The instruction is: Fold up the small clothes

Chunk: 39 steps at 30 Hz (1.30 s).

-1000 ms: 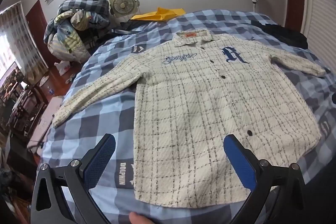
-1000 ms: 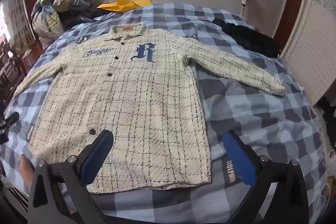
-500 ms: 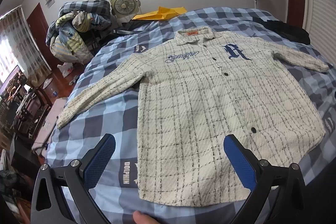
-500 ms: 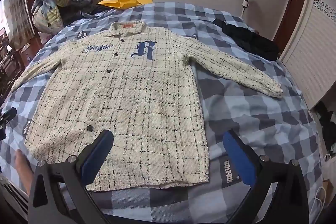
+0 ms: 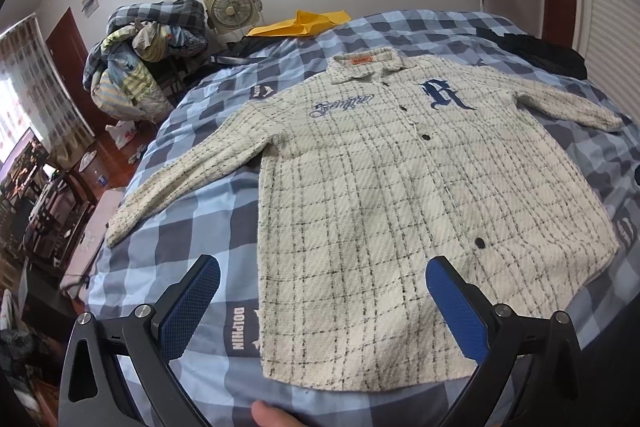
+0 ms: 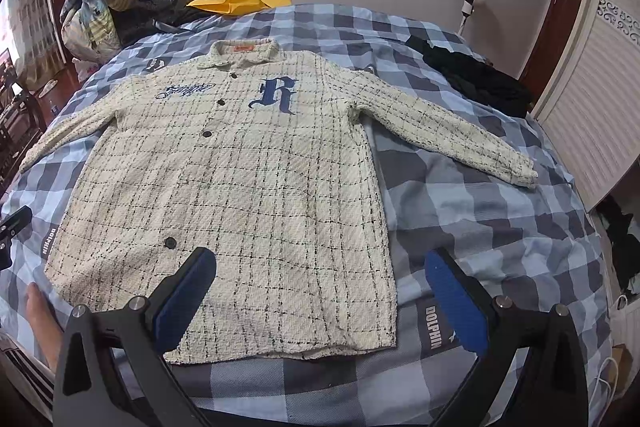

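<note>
A cream plaid button shirt [image 5: 392,195] with a blue "R" and script lies flat, face up, on the blue checked bed [image 5: 192,239], both sleeves spread out. It also shows in the right wrist view [image 6: 248,195]. My left gripper [image 5: 322,303] is open and empty, above the shirt's bottom left hem. My right gripper [image 6: 320,299] is open and empty, above the bottom right hem. The left sleeve's cuff [image 5: 116,231] lies near the bed's left edge, the right cuff [image 6: 524,177] toward the right edge.
A pile of bedding [image 5: 148,67], a fan [image 5: 230,7] and a yellow item [image 5: 300,23] sit at the bed's far end. A dark garment [image 6: 476,79] lies at the far right. Furniture stands on the floor to the left [image 5: 36,195].
Both grippers have drawn back and risen slightly; the shirt sits a little farther off in both views. The shirt itself has not moved.
</note>
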### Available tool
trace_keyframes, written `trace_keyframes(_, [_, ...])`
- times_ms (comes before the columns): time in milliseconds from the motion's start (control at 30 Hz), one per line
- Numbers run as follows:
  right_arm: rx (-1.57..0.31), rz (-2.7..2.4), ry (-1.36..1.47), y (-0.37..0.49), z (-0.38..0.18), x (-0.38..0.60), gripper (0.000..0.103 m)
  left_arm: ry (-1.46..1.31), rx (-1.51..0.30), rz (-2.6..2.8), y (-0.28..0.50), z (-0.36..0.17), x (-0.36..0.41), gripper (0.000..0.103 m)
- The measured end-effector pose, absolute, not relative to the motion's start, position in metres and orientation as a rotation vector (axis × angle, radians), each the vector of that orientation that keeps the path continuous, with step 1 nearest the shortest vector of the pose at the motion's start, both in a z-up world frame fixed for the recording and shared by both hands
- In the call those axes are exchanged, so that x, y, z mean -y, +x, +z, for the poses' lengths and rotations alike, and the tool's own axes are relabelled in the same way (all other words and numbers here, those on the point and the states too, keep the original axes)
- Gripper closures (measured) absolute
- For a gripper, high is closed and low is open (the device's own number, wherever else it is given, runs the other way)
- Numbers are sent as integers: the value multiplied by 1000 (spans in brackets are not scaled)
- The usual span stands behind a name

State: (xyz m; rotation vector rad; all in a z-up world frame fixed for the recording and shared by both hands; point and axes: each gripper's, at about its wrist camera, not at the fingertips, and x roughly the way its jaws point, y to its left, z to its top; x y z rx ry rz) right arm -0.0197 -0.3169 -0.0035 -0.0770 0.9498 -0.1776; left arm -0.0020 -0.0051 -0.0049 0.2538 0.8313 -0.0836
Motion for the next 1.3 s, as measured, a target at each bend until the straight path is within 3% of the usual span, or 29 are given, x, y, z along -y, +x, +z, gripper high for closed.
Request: trace_keyframes(1300, [-963, -180, -101, -18, -6, 316, 1, 213, -827, -84, -1, 2, -4, 0])
